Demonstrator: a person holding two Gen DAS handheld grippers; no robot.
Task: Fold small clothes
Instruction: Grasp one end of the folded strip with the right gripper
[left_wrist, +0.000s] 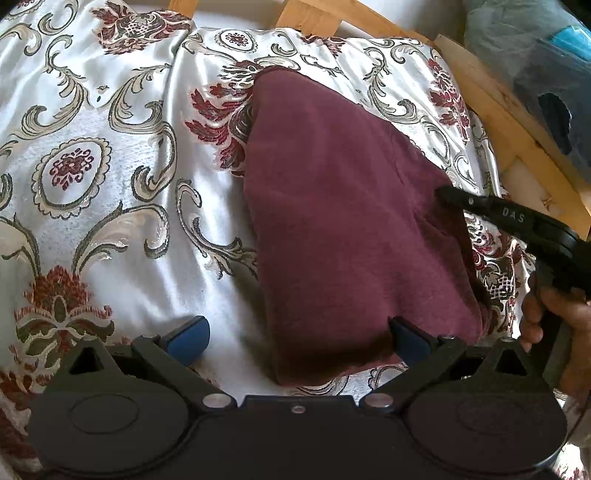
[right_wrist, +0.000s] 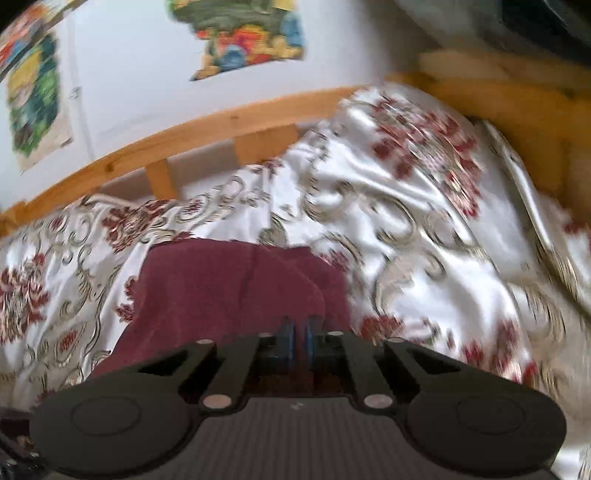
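A bed is covered by a white satin bedspread (left_wrist: 122, 192) patterned with dark red flowers and grey scrolls, and it is bounded by a wooden bed frame (right_wrist: 207, 127) along the far and right sides. Colourful posters (right_wrist: 251, 33) are seen on the wall behind, blurred. A bluish bundle (left_wrist: 532, 51) is seen beyond the frame at the right. The maroon garment (left_wrist: 343, 221) is laid on the bedspread near the right side of the bed, partly folded. The left tool (left_wrist: 299, 338) is spread wide, its right blue pad touching the garment's near edge, its left pad over bare bedspread; nothing is pinched. The right tool (right_wrist: 297, 338) is clenched on the garment's right edge, and a hand (left_wrist: 554, 325) is seen at its handle.
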